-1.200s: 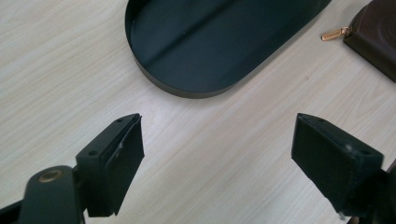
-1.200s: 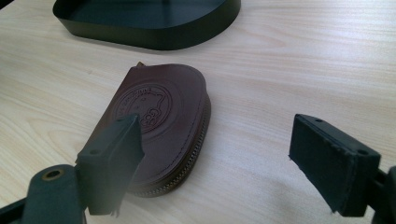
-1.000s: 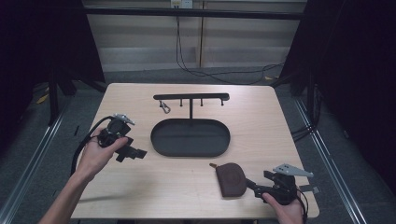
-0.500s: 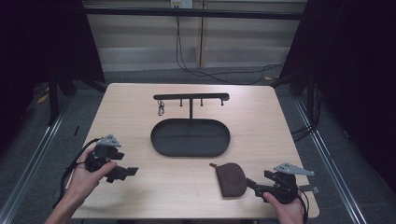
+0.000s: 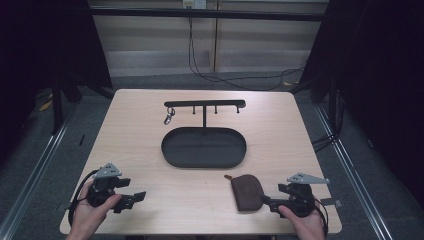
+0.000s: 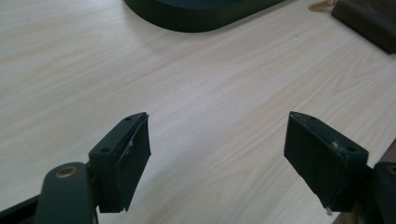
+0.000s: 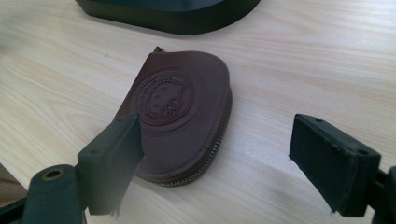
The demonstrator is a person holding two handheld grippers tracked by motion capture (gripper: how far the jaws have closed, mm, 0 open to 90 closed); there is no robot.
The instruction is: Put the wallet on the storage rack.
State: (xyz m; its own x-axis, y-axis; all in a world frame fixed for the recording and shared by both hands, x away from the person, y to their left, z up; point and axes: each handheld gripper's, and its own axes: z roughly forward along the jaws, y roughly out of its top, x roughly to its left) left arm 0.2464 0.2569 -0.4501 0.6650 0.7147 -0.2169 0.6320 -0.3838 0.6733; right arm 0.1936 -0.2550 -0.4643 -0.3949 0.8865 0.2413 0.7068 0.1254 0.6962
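Since a second ago the left gripper [image 5: 131,199] has drawn back from beside the tray toward the near left corner of the table [image 5: 135,120], where the person's left hand [image 5: 91,209] now holds it low over the wood; the right gripper [image 5: 265,201] has hardly shifted at the near right. In the left gripper view its jaws stand wide apart with bare tabletop between them, the dark oval tray [image 6: 201,14] lying well ahead. The right gripper's jaws are likewise spread wide and hold nothing; in the right gripper view the brown leather pouch [image 7: 180,121] lies flat on the table just ahead of them, toward the left jaw (its flap bears an embossed round emblem, and a zip runs along the curved edge). From the high view the pouch sits between the tray and the near edge, just beside the right gripper's tips, whether touching I cannot tell. Behind the tray rises a black T-shaped rack [image 5: 205,105], with a small metal clasp [image 5: 169,118] hanging at its left end.
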